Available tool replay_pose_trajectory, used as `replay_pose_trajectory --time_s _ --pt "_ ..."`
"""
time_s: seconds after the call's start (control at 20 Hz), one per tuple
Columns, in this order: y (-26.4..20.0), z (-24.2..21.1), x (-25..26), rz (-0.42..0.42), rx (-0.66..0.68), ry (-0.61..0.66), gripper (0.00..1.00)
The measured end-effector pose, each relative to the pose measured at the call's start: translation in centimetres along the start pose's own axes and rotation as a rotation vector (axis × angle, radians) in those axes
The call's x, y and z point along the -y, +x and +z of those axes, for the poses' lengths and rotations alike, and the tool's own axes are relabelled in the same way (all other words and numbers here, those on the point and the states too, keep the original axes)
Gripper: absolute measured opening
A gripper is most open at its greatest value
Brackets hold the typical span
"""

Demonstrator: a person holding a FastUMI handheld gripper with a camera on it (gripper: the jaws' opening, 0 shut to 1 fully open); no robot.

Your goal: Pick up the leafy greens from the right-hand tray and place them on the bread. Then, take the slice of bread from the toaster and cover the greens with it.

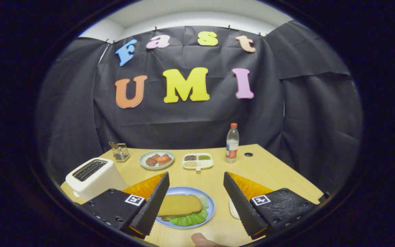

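Note:
A blue plate lies on the wooden table between my two fingers. On it a slice of bread rests on top of the leafy greens, whose edges stick out below and to the right of the slice. My gripper hovers above the plate, open, with nothing between its fingers. The white toaster stands beyond the left finger; its slots look dark and I cannot tell what is in them. A white tray peeks out beside the right finger, mostly hidden by it.
Farther back stand a pale green plate with reddish food, a white divided dish of seeds, a clear bottle with a red cap and a small wire holder. A fingertip shows at the near table edge.

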State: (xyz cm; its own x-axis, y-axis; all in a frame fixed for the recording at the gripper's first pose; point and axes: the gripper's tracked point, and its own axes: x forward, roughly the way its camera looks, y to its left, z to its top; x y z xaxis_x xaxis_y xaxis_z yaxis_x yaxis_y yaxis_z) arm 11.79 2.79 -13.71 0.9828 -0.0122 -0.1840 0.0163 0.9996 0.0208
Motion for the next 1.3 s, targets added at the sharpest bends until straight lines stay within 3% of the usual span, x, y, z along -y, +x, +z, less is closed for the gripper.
replay_pose_trajectory --time_s 0.25,0.65,1.0,1.3 --pt "-5.8 3.1 1.0 -0.039 0.129 -0.022 0.97" --pt "-13.3 5.7 0.9 -0.019 0.241 -0.05 0.96" --pt "-15.1 6.3 0.6 -0.022 0.27 -0.086 0.95" --pt "-14.5 4.1 0.2 0.013 0.201 -0.066 0.95"
